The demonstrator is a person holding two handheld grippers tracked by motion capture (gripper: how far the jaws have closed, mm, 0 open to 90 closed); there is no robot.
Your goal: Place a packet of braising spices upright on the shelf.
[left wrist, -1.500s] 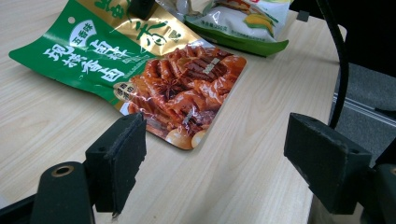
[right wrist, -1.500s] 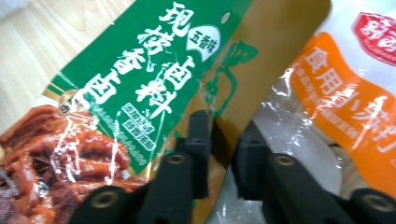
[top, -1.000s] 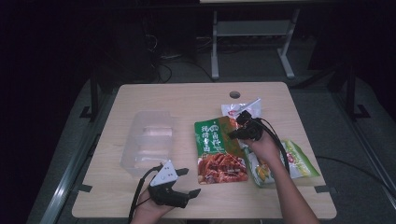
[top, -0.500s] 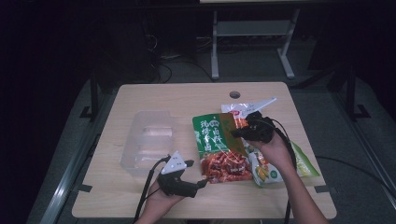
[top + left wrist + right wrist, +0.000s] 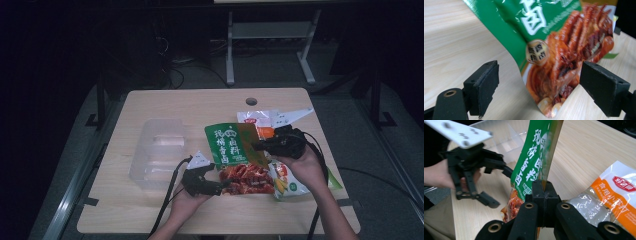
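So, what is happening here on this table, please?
A person works at a wooden table with a gripper in each hand. The right gripper is shut on the edge of a green snack bag and holds it tilted up. The left gripper has its jaws open on either side of the bag's lower corner, not pressing it. A clear plastic box stands at the left, and other snack packets lie by the right hand.

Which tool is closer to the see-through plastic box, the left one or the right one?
Left. The left tool sits just beside the clear plastic box, its jaws open around the green snack bag. The right tool pinches that bag's far edge, further away.
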